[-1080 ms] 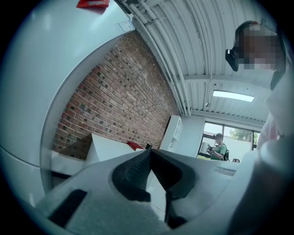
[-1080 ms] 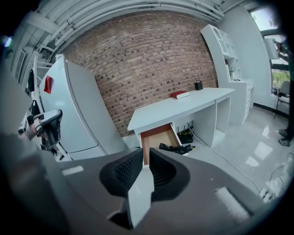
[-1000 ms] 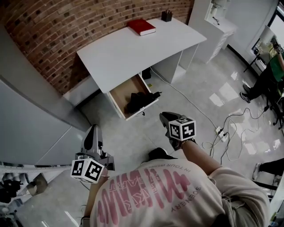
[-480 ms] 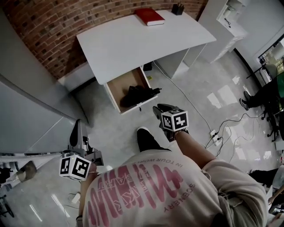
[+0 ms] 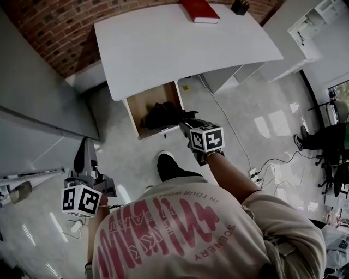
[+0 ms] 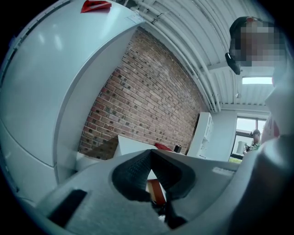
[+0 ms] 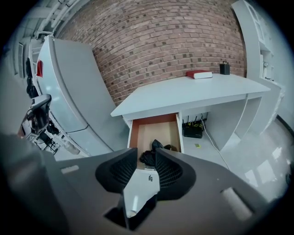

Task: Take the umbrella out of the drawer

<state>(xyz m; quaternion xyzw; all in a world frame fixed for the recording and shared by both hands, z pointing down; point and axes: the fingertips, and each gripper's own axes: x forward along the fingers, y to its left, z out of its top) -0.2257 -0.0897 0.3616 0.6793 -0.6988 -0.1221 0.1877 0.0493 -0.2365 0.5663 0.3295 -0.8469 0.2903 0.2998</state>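
A white desk surface (image 5: pixel 180 49) is seen in front of a red brick wall (image 5: pixel 43 32). Under its front edge, near the front left corner, a light wooden drawer (image 5: pixel 132 117) is pulled fully out. A folded black umbrella (image 5: pixel 161 114) is lying inside this drawer, in the front part, close to the front panel, and its dark end reaches over the right side of the panel.

The right tongs (image 5: pixel 185 126) are held just in front of the drawer and are pointed down at it. Their jaws are partly apart and have just been opening. Nothing is held between them: in the right gripper view the umbrella (image 7: pixel 156 146) is seen through the gap of the right tongs (image 7: pixel 147 153), further away in the drawer (image 7: pixel 154 131).

The left tongs (image 5: pixel 85 150) are held well apart from the drawer, low at the person's left side, over the glossy grey floor (image 5: pixel 245 109). In the left gripper view the tips of the left tongs (image 6: pixel 150 153) are closed together, with nothing between them.

A red hardcover book (image 5: pixel 200 10) is placed at the far edge of the surface, and a small black holder (image 5: pixel 239 6) is standing beside it, nearer to the far right corner. A black shoe (image 5: pixel 169 166) of the person is seen on the floor, in front of the drawer.
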